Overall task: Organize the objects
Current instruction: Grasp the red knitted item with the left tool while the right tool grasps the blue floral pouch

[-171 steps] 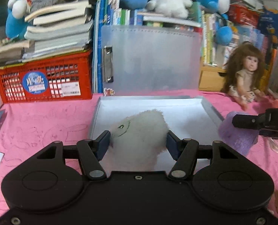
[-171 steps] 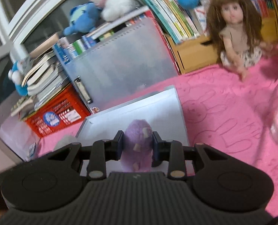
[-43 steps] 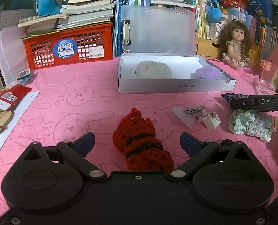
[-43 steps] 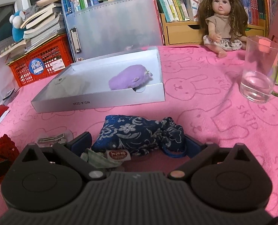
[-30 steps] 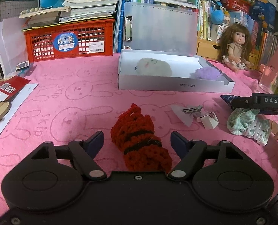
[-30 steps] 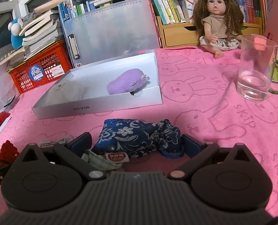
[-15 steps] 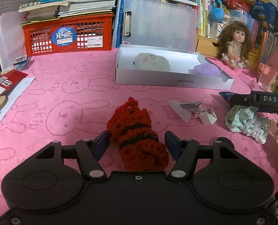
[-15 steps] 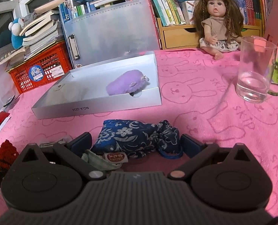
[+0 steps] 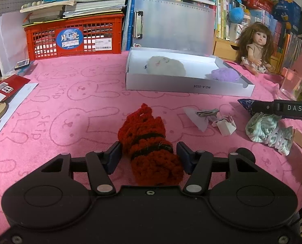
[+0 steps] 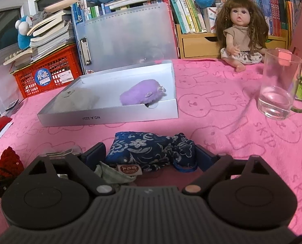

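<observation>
A red crocheted pouch (image 9: 148, 142) with black bands lies on the pink cloth between the fingers of my left gripper (image 9: 148, 154). Its jaws are closing, and both pads touch the pouch's sides. In the right wrist view a dark blue floral pouch (image 10: 148, 148) lies between the fingers of my right gripper (image 10: 151, 154). Those jaws are closing too, and the pads stand just off the pouch's ends. Farther back, the shallow white box (image 9: 189, 85) holds a white plush (image 9: 165, 66) and a purple plush (image 9: 225, 74).
A green-and-white cloth (image 9: 266, 130), a metal clip (image 9: 206, 112) and a small folded paper box (image 9: 225, 123) lie between the two grippers. A glass mug (image 10: 279, 89) and a doll (image 10: 240, 34) are at the right. A red basket (image 9: 73, 36) under books stands behind.
Earlier the two plush toys were set into the box. Over the last second the left jaws narrowed onto the red pouch, and the right jaws drew in around the blue pouch.
</observation>
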The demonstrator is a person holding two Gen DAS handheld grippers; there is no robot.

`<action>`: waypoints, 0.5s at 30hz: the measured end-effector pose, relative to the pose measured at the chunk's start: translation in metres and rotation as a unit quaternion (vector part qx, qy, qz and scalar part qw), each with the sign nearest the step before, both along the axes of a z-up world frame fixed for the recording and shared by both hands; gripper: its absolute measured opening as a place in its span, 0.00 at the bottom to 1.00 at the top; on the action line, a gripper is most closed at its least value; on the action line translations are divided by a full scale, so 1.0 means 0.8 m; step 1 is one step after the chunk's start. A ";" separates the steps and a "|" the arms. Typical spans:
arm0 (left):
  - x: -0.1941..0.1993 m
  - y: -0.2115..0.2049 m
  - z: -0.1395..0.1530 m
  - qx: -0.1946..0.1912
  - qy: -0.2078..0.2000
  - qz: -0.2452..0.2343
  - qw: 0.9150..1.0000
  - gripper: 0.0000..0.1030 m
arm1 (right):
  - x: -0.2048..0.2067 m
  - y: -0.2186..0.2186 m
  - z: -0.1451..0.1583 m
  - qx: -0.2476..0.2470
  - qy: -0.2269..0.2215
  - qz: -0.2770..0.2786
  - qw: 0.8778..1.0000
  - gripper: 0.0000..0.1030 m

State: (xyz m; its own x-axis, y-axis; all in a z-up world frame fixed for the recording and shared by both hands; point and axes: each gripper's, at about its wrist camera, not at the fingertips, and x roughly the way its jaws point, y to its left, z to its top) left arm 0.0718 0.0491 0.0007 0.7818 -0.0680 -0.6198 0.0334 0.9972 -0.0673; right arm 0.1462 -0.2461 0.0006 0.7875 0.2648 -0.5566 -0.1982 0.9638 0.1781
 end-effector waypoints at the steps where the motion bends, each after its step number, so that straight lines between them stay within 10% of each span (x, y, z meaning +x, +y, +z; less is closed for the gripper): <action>1: 0.000 -0.001 -0.001 0.002 0.000 -0.001 1.000 0.55 | -0.001 0.001 0.001 -0.004 -0.001 0.003 1.000 0.86; 15: 0.002 -0.009 -0.002 0.019 -0.002 0.000 1.000 0.45 | -0.012 0.012 0.013 -0.034 -0.031 0.023 0.999 0.63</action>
State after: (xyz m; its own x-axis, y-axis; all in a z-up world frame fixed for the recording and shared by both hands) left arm 0.0735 0.0416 -0.0008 0.7844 -0.0448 -0.6186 0.0335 0.9990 -0.0298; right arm 0.1365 -0.2366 0.0113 0.8085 0.2651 -0.5254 -0.2512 0.9628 0.0993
